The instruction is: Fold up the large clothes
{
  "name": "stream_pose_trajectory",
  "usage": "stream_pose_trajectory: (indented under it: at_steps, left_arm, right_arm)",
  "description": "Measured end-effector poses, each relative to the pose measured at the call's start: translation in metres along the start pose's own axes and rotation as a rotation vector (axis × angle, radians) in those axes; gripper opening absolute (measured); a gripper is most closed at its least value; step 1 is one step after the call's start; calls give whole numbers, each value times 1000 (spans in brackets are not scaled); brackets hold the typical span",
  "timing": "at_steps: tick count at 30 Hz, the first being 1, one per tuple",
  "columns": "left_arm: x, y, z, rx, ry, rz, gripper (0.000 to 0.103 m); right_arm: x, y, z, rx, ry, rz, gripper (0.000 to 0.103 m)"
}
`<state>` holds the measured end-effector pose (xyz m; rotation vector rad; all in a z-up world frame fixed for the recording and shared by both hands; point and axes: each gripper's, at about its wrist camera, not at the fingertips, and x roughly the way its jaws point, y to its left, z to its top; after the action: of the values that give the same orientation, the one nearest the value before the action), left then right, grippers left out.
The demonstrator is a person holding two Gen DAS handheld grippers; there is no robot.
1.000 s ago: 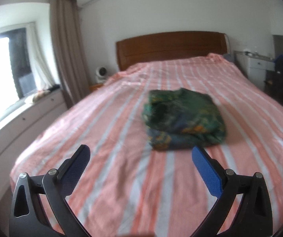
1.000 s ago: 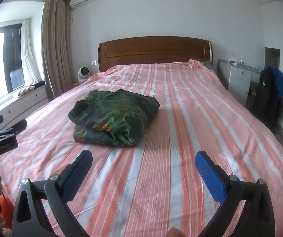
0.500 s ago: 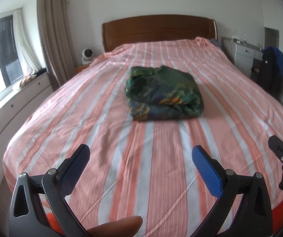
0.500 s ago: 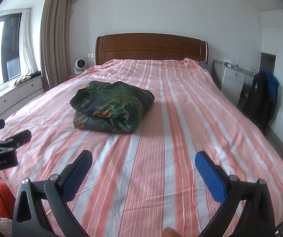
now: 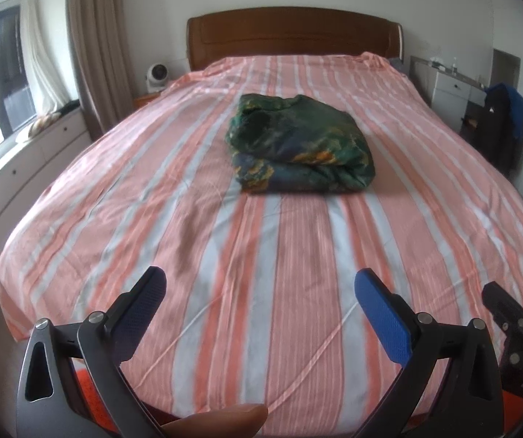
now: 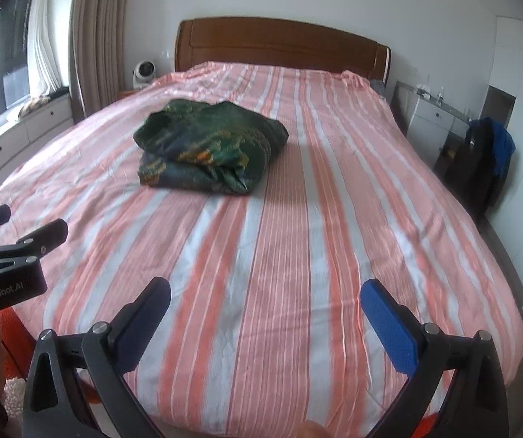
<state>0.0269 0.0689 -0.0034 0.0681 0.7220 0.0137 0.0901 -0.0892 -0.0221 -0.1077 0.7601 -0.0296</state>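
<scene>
Your left gripper [image 5: 259, 295] hangs over the foot of the bed [image 5: 115, 197] with its blue pads spread wide and nothing between them; in the right wrist view it shows at the left edge. Ahead of you, well apart from both tools, the green patterned garment [image 5: 299, 146] lies in a compact bundle on the striped cover, near the middle of the mattress and closer to the headboard [image 5: 290, 34] than to you. Your right gripper [image 6: 265, 301] is likewise agape and empty, low over the bed's near end. The folding looks finished, or nearly so: if you want it tidier, you must reach forward and press the loose near edge flat.
</scene>
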Motion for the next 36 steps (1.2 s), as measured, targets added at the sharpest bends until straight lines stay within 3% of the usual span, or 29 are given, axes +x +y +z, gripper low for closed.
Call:
stream_pose_trajectory:
  at_steps: [13, 28, 36]
  left_arm:
    - [-5, -16, -4, 74, -17, 43, 103]
    - [-8, -15, -2, 32, 16, 5, 103]
    - [-12, -19, -1, 59, -1, 7, 103]
  right_arm:
    - [5, -2, -4, 14, 66, 14, 102]
    - [-5, 1, -3, 6, 50, 11, 102]
    - [-9, 1, -1, 5, 41, 6, 102]
